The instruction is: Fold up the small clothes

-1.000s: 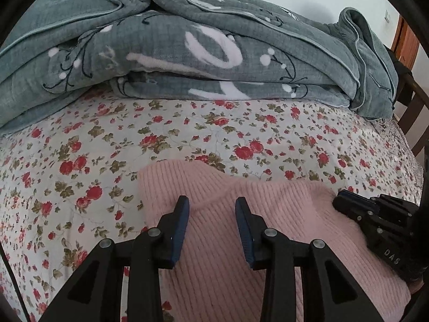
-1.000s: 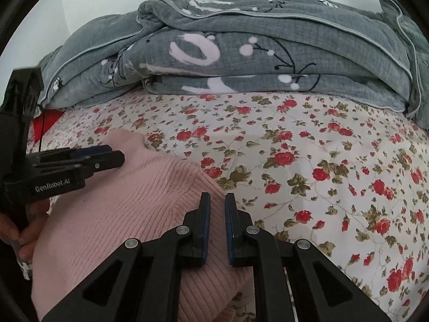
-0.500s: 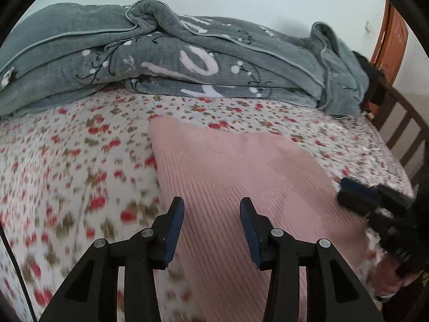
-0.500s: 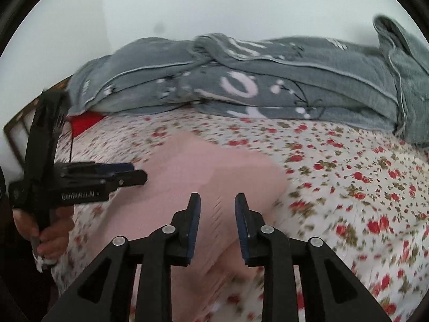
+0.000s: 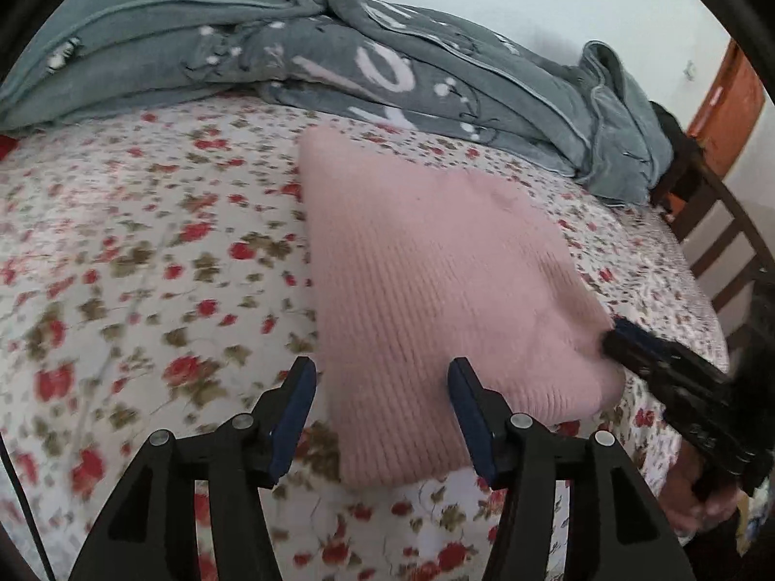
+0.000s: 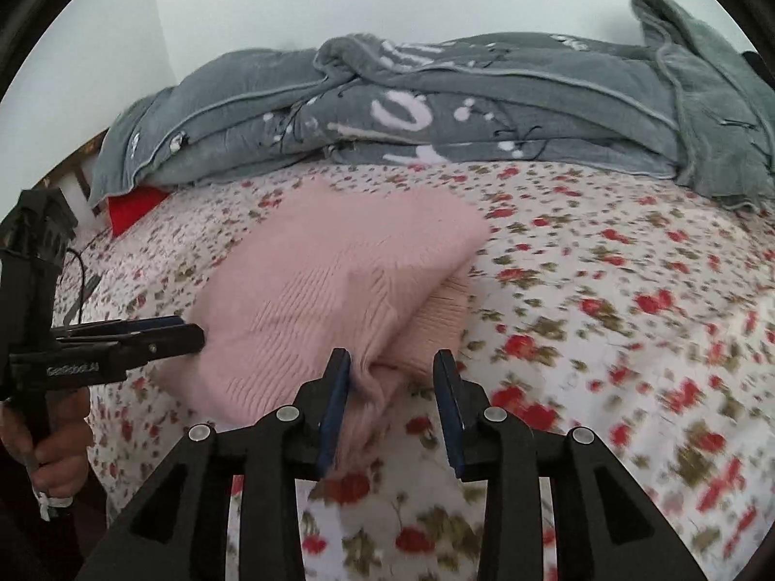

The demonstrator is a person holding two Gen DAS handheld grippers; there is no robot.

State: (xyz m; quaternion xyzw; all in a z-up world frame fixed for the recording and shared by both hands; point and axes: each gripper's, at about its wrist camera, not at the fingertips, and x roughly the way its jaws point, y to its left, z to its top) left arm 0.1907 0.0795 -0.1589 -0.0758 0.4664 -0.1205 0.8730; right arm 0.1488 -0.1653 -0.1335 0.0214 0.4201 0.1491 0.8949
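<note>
A pink knitted sweater (image 5: 426, 281) lies folded on the floral bedsheet (image 5: 145, 252); it also shows in the right wrist view (image 6: 334, 281). My left gripper (image 5: 382, 411) is open, its jaws wide apart at the sweater's near edge and holding nothing. My right gripper (image 6: 392, 406) is open too, with the sweater's near corner lying between its jaws. The right gripper appears at the sweater's right edge in the left wrist view (image 5: 678, 377). The left gripper appears at the sweater's left edge in the right wrist view (image 6: 126, 344).
A grey patterned quilt (image 5: 339, 63) is heaped along the far side of the bed, also in the right wrist view (image 6: 436, 106). A wooden bed frame (image 5: 726, 242) stands at the right. A red item (image 6: 131, 203) lies at the bed's left edge.
Both grippers have pulled back and up from the sweater and opened wider. The right gripper, nearly shut a second ago, now stands open. The sweater lies folded further away.
</note>
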